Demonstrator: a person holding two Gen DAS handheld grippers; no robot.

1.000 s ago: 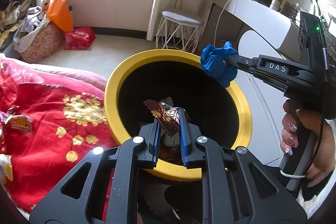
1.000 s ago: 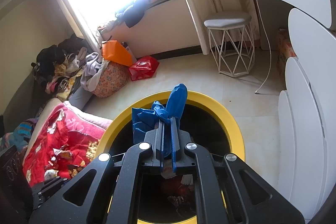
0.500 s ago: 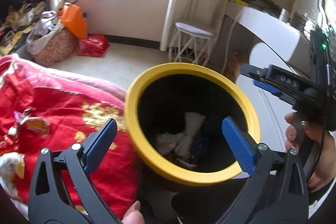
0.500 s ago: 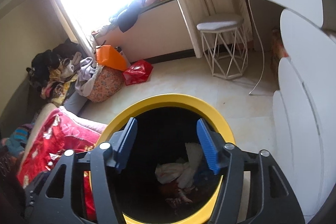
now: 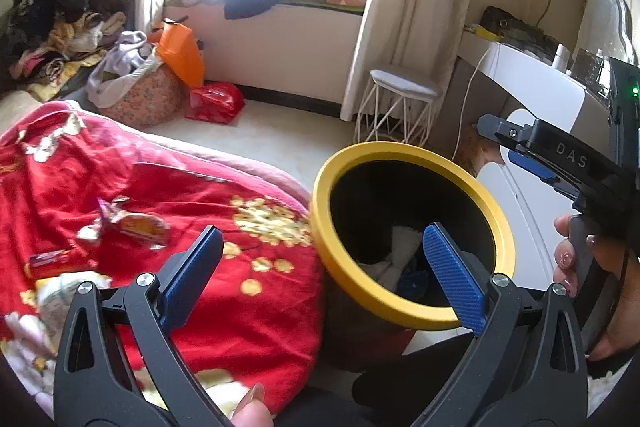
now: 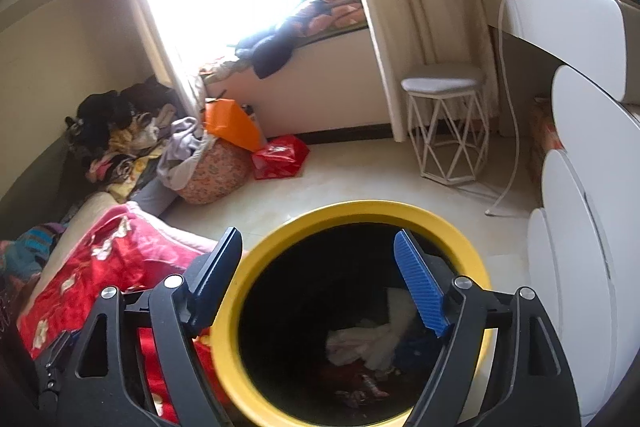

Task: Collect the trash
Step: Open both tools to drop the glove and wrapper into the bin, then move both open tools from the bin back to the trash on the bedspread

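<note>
Both hand-held grippers are empty: the left hand-held gripper (image 5: pixel 320 263) gapes wide, and the right hand-held gripper (image 6: pixel 320 283) is opening above the yellow-rimmed bin (image 6: pixel 360 211). Next comes a fresh pickup, I judge: the snack wrapper (image 5: pixel 132 223) lies on the red blanket (image 5: pixel 248 311), ahead-left of the left one's fingers.

Dark bin (image 6: pixel 352 211) interior beyond the right gripper (image 6: pixel 320 281) hides most trash; its near rim is cut off below. Wrappers (image 5: pixel 132 221) left of the left gripper (image 5: pixel 320 259) are blurred.
</note>
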